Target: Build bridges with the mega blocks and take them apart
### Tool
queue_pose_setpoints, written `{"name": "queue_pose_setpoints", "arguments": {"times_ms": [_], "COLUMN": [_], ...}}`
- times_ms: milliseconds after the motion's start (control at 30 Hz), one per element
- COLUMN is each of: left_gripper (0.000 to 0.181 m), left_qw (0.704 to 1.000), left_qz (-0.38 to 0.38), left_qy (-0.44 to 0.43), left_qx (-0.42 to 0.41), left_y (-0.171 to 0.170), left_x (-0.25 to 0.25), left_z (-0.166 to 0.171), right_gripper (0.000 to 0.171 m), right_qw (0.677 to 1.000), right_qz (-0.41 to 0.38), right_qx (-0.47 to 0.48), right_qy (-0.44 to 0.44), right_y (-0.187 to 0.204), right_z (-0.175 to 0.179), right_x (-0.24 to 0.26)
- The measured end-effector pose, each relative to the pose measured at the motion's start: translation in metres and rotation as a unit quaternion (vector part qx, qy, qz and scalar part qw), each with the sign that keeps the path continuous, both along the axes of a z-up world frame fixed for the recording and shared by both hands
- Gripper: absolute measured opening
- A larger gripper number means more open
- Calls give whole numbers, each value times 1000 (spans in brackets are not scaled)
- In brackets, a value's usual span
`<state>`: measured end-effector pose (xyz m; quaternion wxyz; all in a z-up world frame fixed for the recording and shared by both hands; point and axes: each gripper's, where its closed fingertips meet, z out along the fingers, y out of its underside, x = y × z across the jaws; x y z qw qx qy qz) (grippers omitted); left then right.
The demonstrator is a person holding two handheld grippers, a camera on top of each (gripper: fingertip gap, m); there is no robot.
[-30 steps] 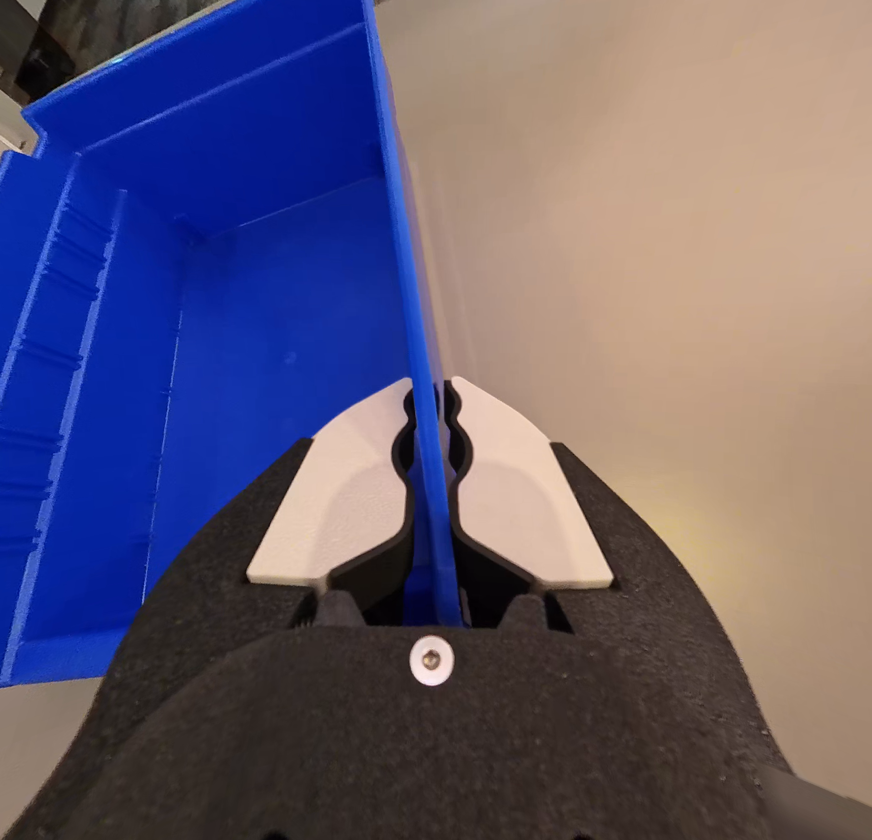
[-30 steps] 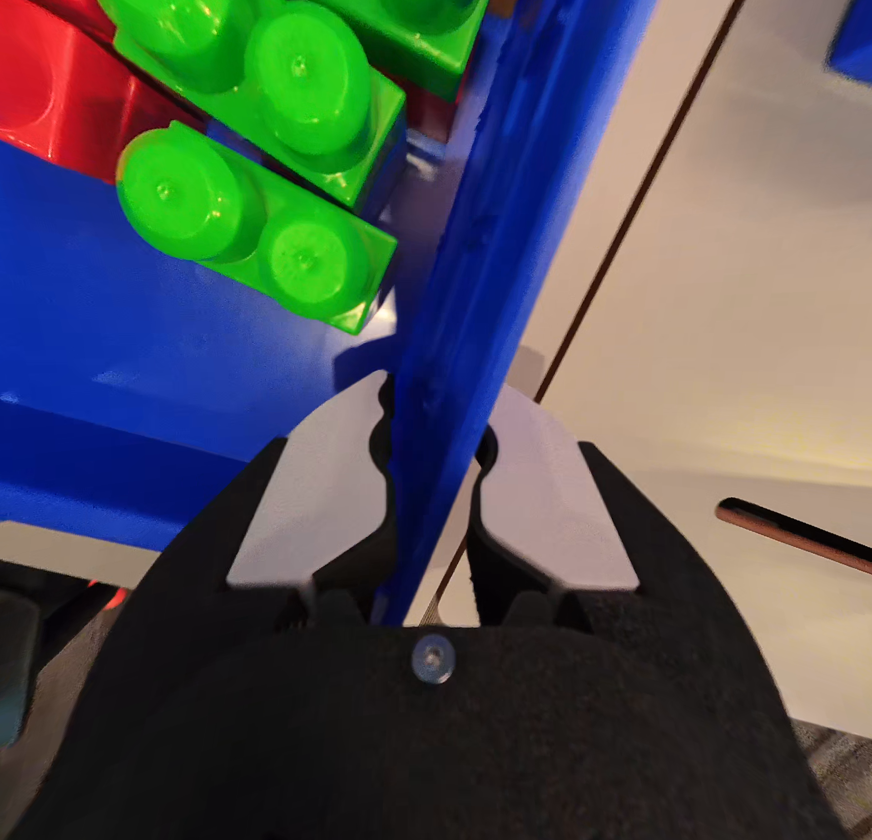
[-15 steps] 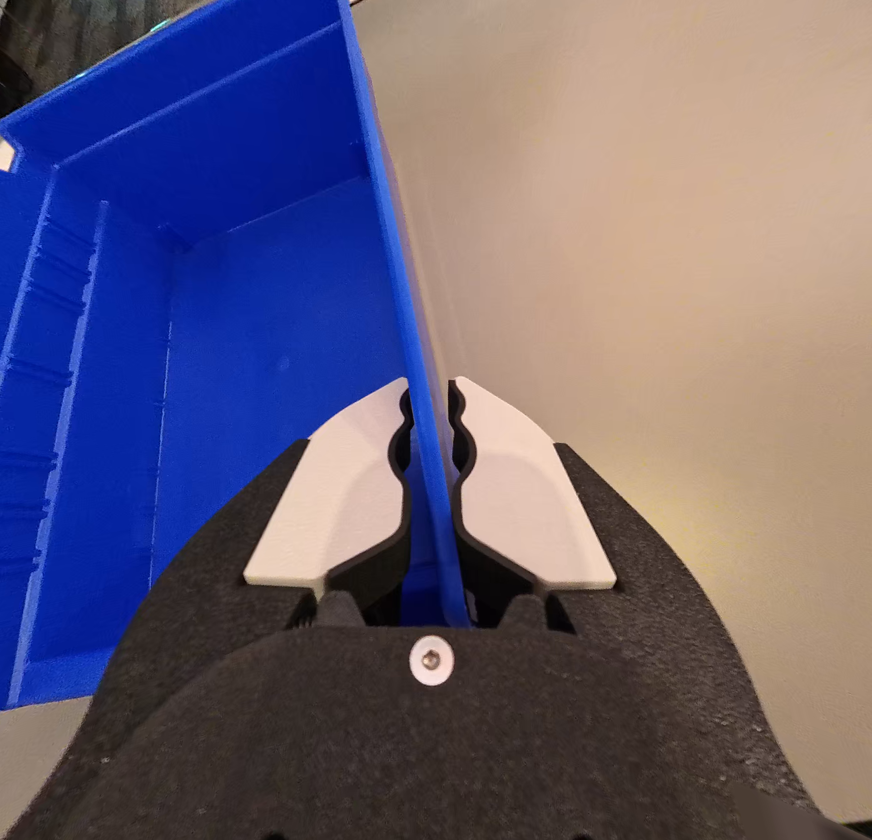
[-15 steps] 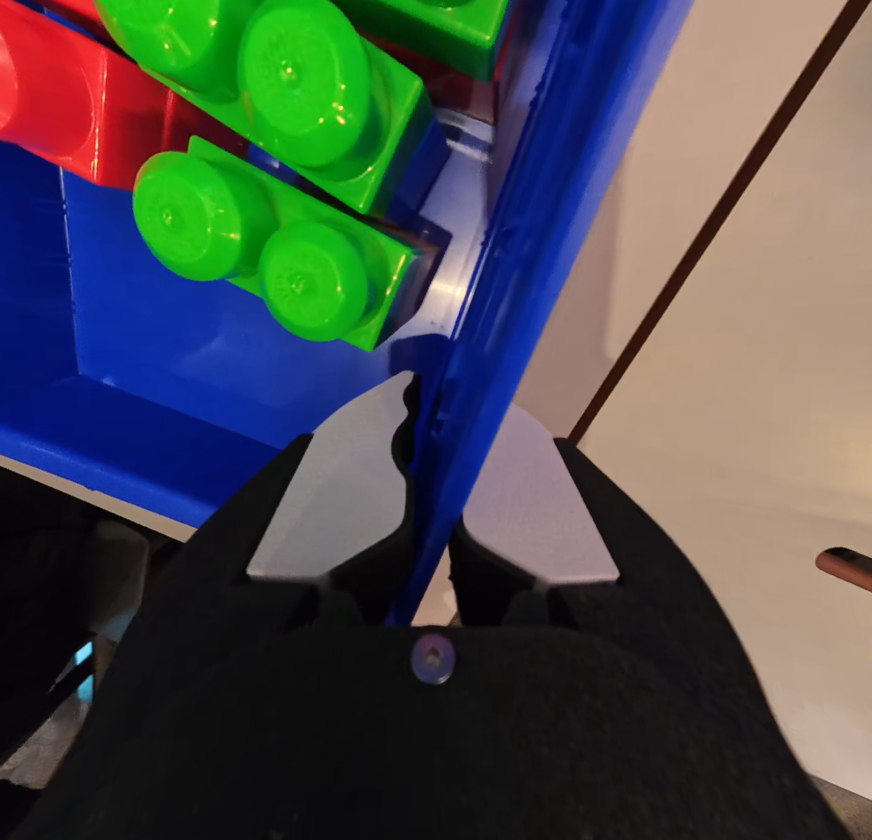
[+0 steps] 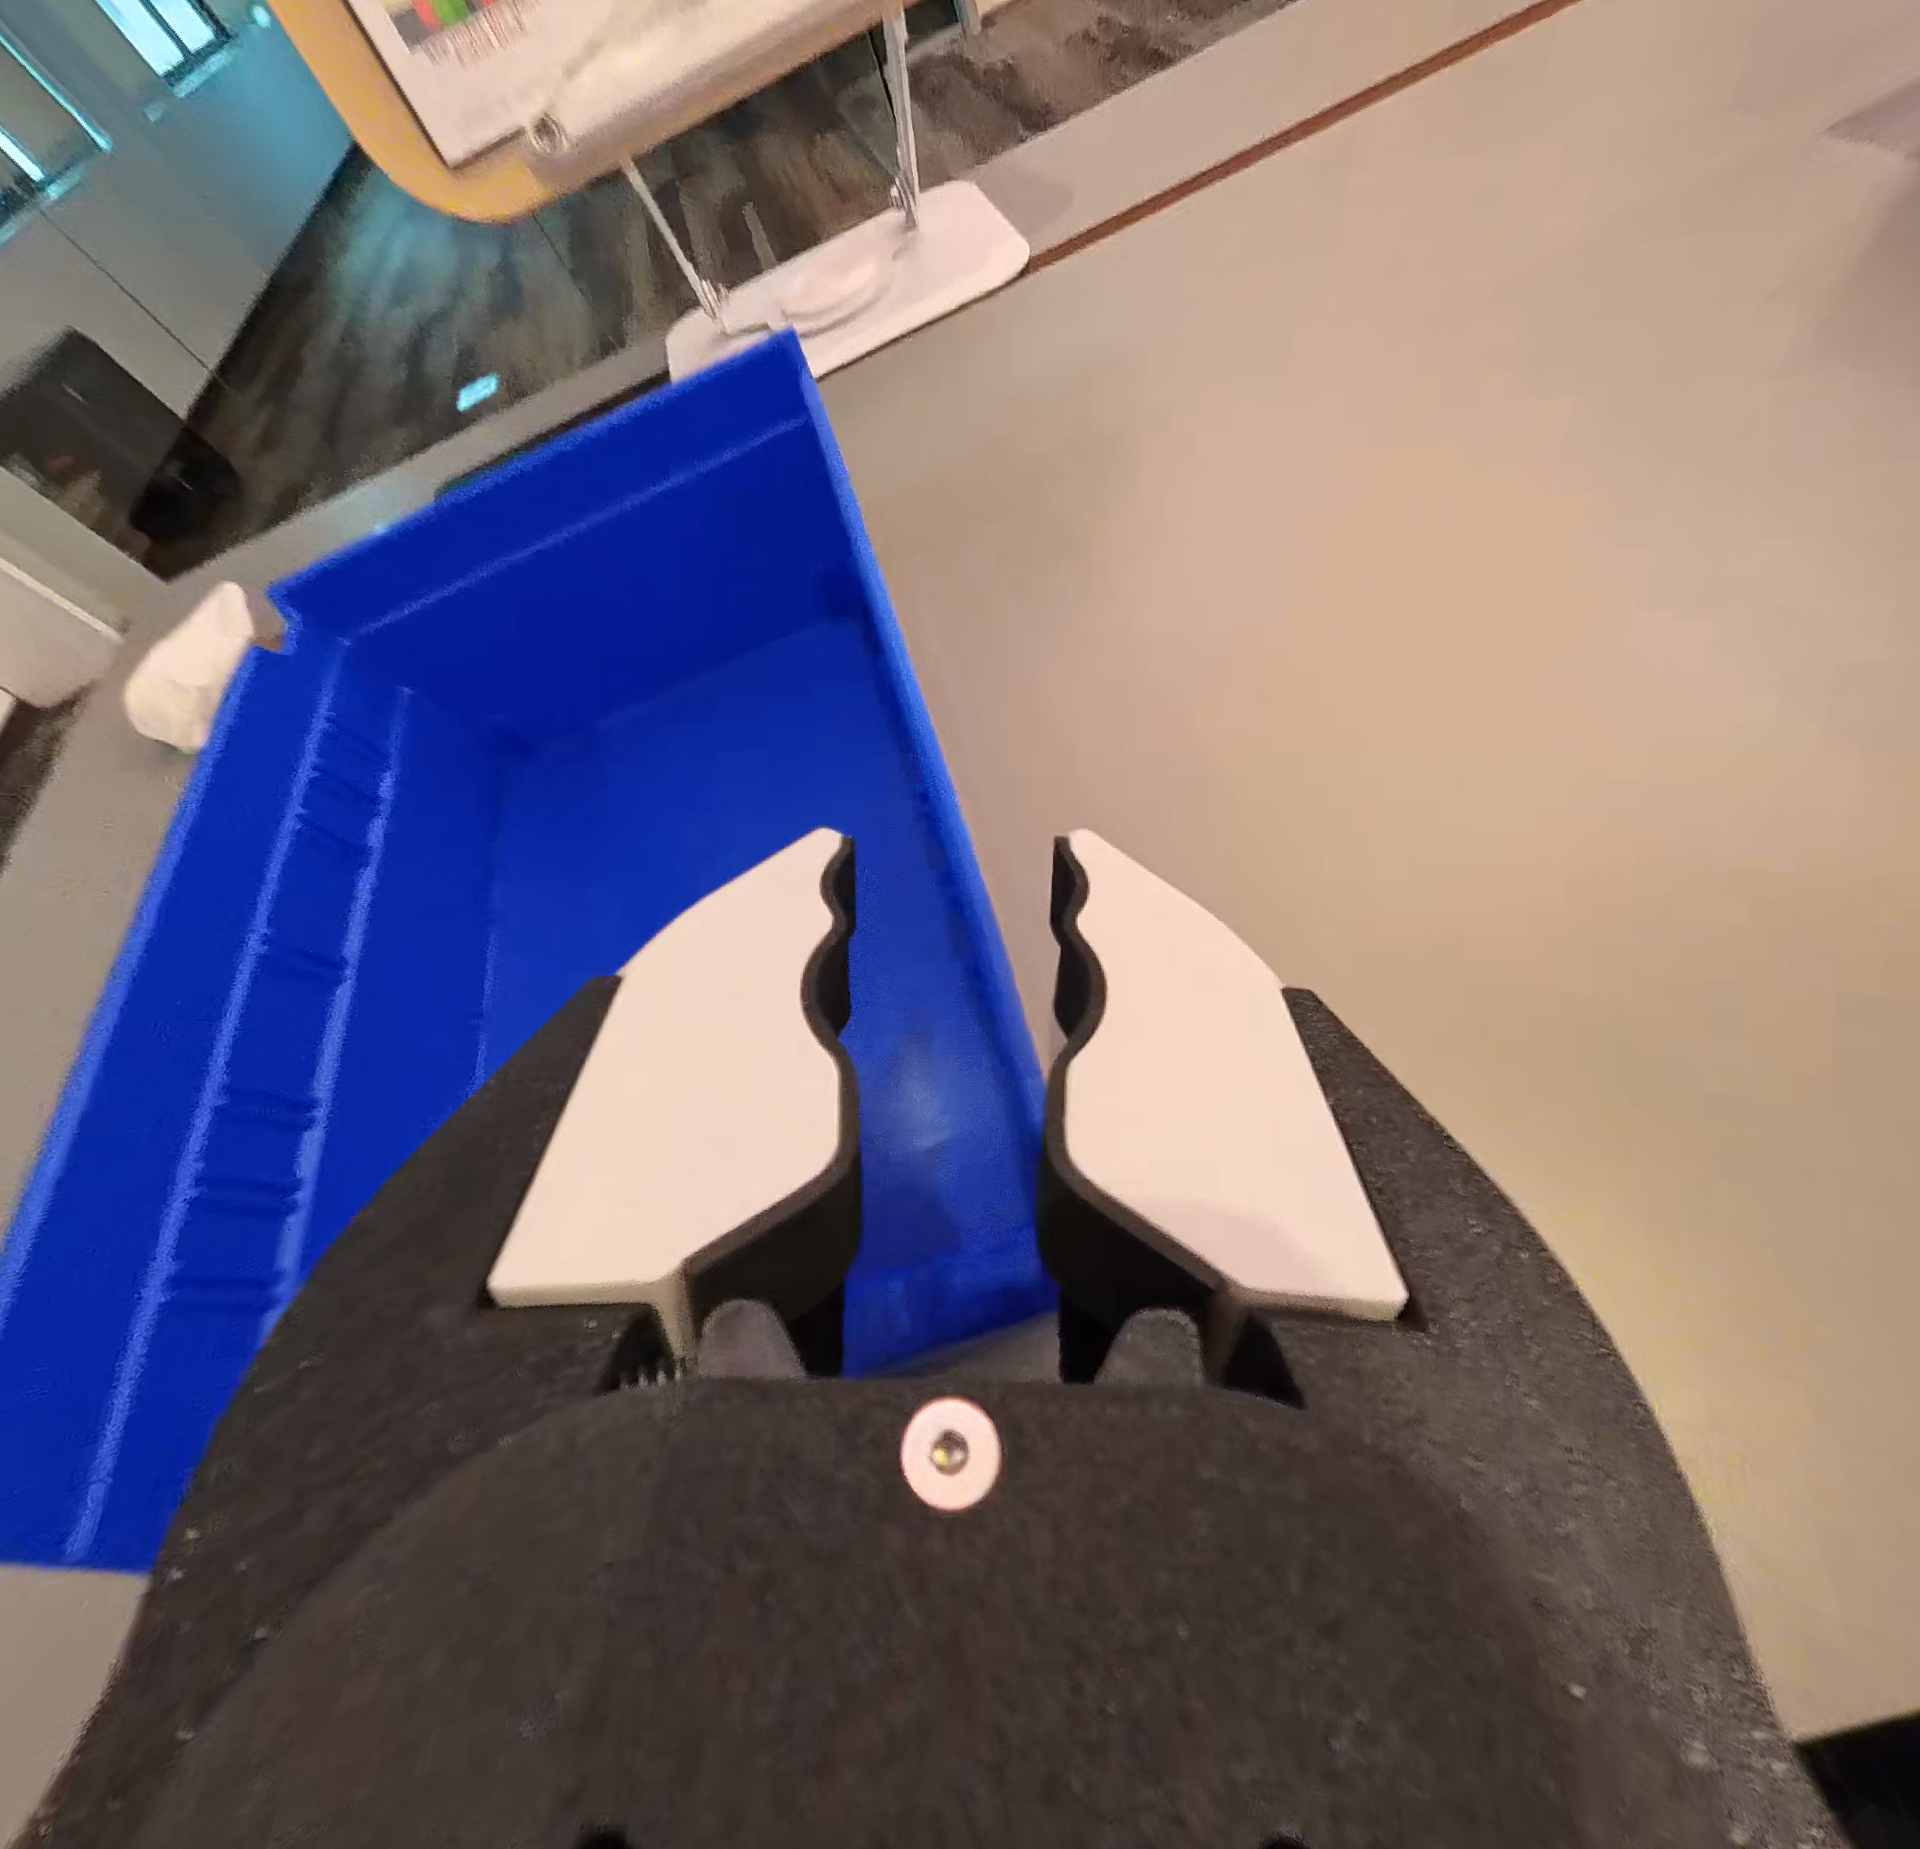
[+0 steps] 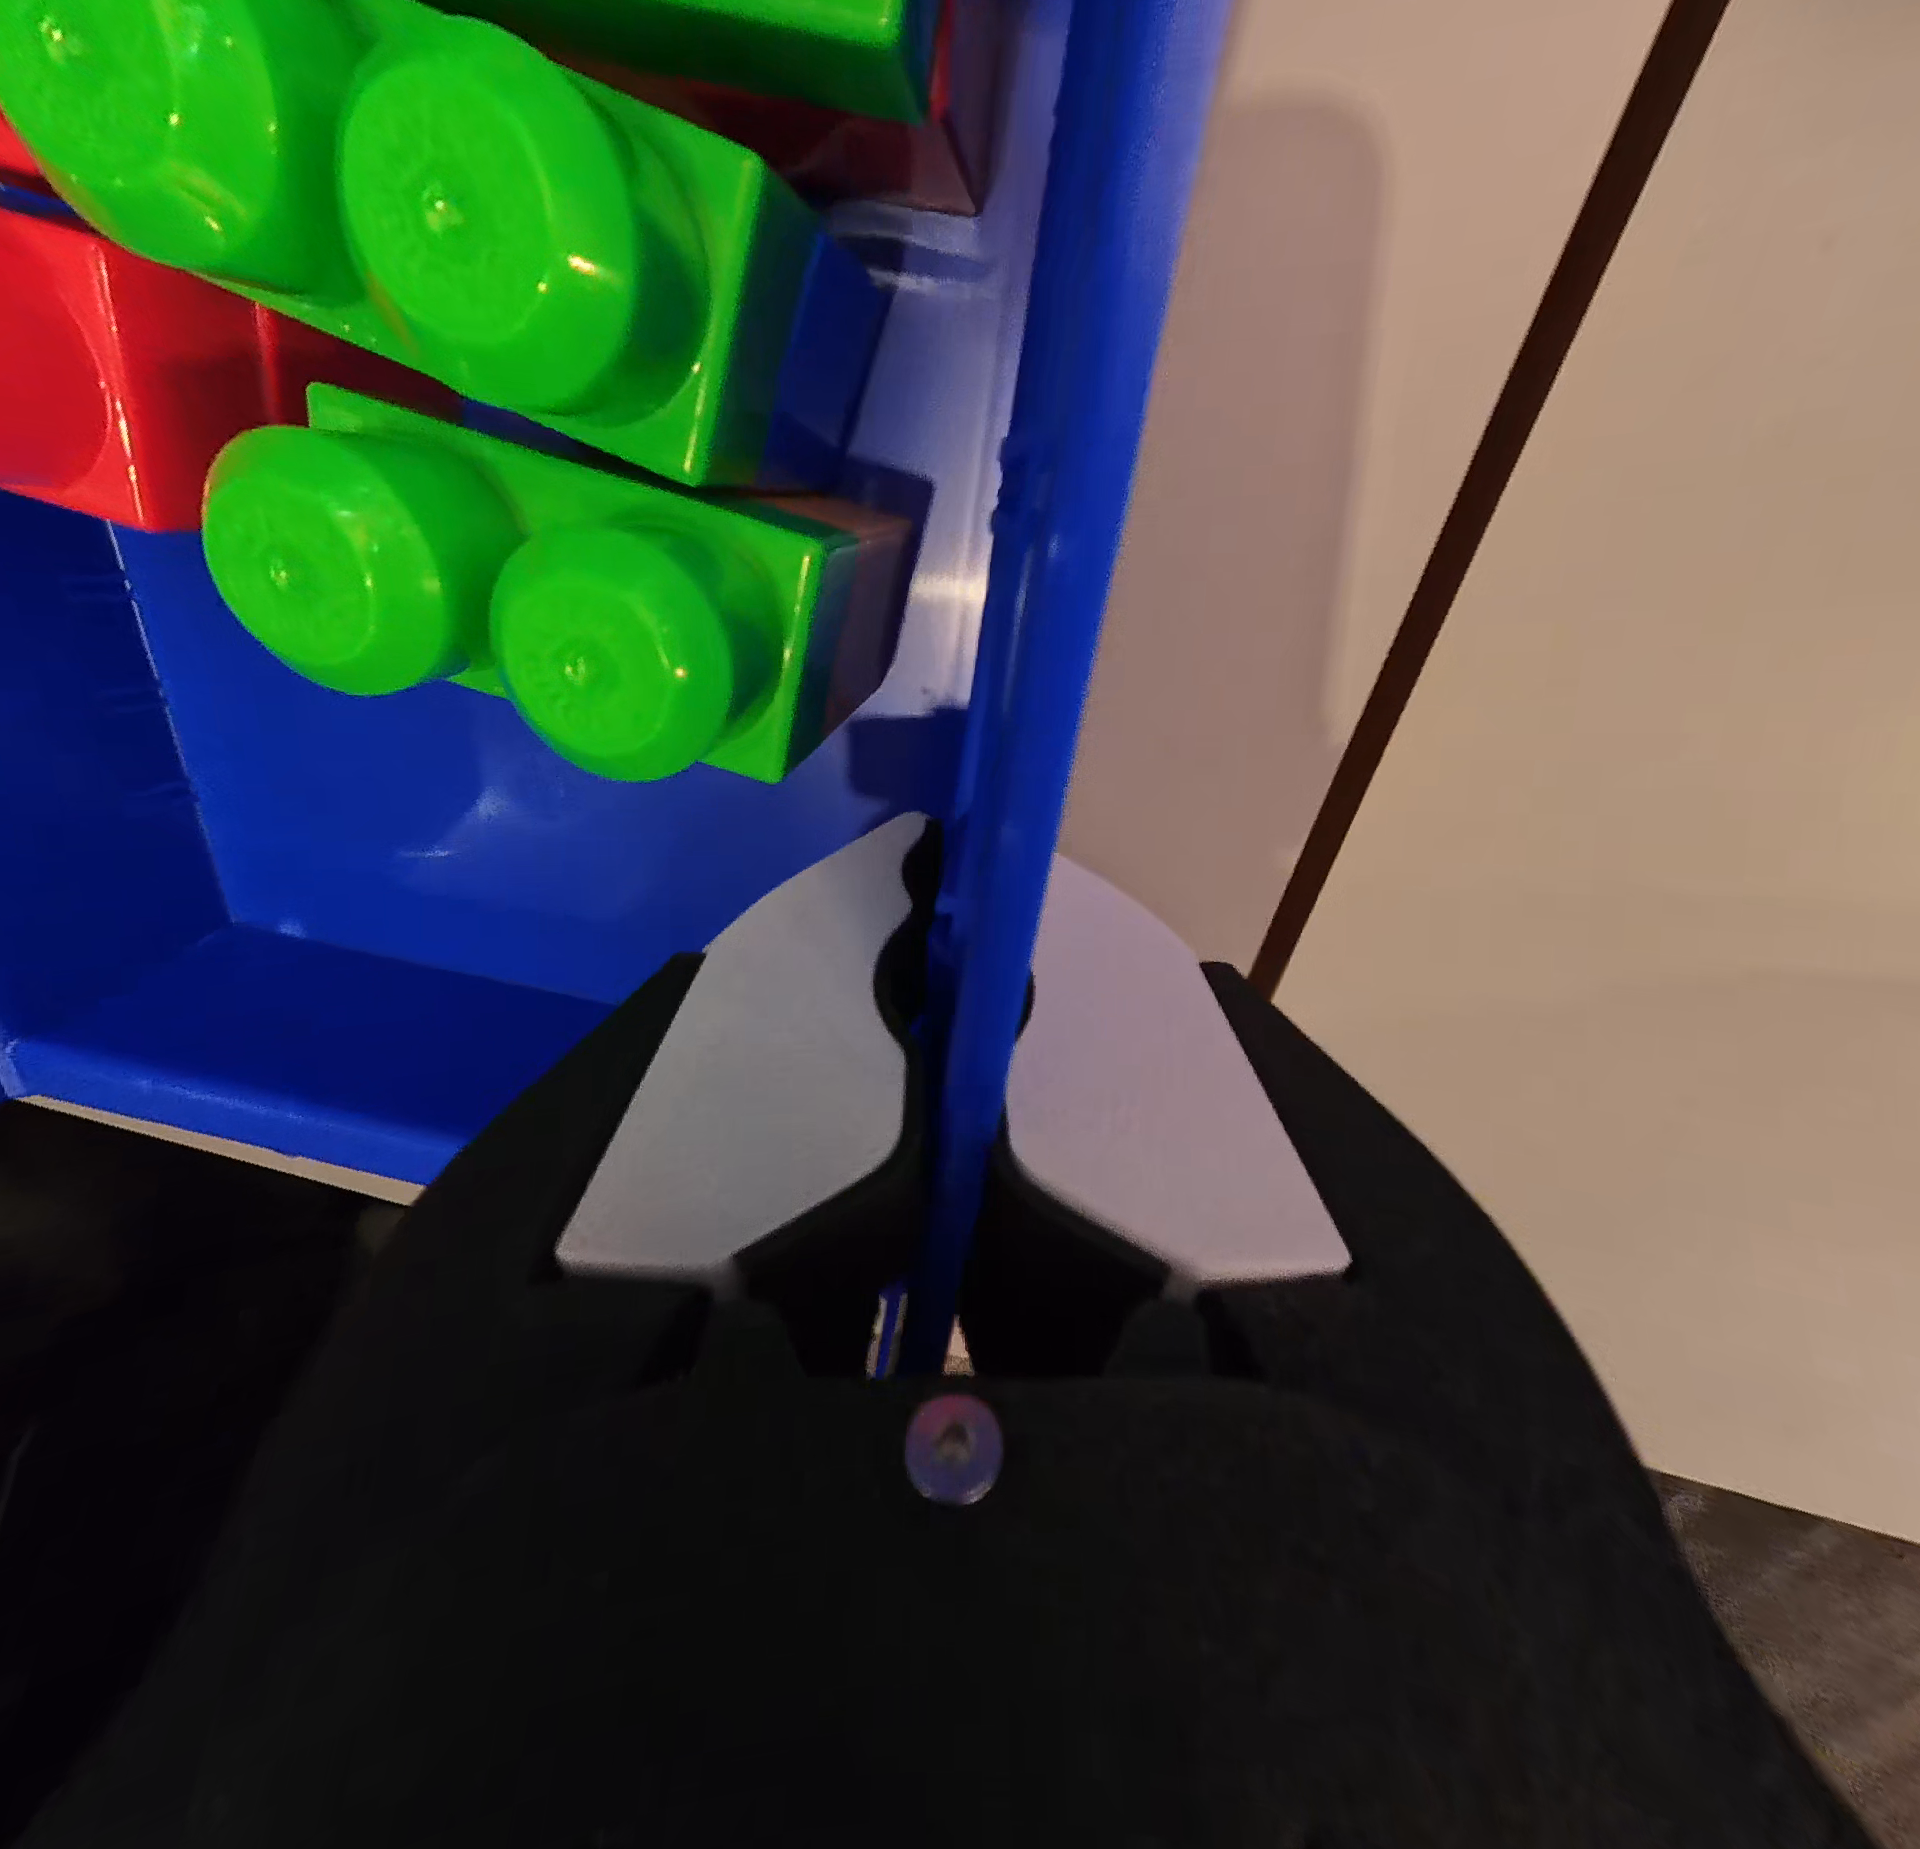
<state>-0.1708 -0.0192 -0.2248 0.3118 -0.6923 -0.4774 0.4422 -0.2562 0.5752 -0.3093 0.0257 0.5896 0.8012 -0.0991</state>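
Note:
In the left wrist view an empty blue bin (image 5: pixel 582 573) sits on the beige table. My left gripper (image 5: pixel 954 849) is open; its jaws straddle the bin's right wall (image 5: pixel 935 760) without touching it. In the right wrist view my right gripper (image 6: pixel 982 854) is shut on the side wall (image 6: pixel 1049 449) of a second blue bin. That bin holds a two-stud green block (image 6: pixel 520 594), a larger green block (image 6: pixel 499 241) lying over it, and a red block (image 6: pixel 104 397) underneath at the left. The right finger is partly hidden behind the wall.
Bare beige table (image 5: pixel 1455 760) lies right of the empty bin. A white stand base (image 5: pixel 862 272) holding a board (image 5: pixel 623 33) stands past the table's far edge. A white lump (image 5: pixel 182 677) sits left of the bin. A dark seam (image 6: pixel 1507 449) crosses the table.
My left gripper has opened, let go of the empty bin's wall and drawn back, so more of the room shows. My right gripper stays clamped; its bin's wall now looks more upright.

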Motion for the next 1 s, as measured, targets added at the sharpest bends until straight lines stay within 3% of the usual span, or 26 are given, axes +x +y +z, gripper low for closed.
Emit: {"name": "queue_pose_setpoints", "arguments": {"times_ms": [267,567,833,1000], "left_gripper": [33,33,32,31], "left_qw": [1000,998,995,990], "left_qz": [-10,28,82,134], "left_qy": [27,51,56,52], "left_qx": [-2,6,6,11], "left_y": [-23,-78,-141,-201], "left_x": [26,41,56,74], "left_z": [28,47,47,38], "right_gripper": [4,4,4,4], "right_qw": [1000,999,998,999], "right_qz": [-27,-32,-31,-15], "right_qx": [-11,-40,-32,1], "right_qy": [1,10,43,44], "right_y": [-9,-25,-54,-108], "right_z": [1,14,71,116], "right_x": [0,-8,-23,-29]}}
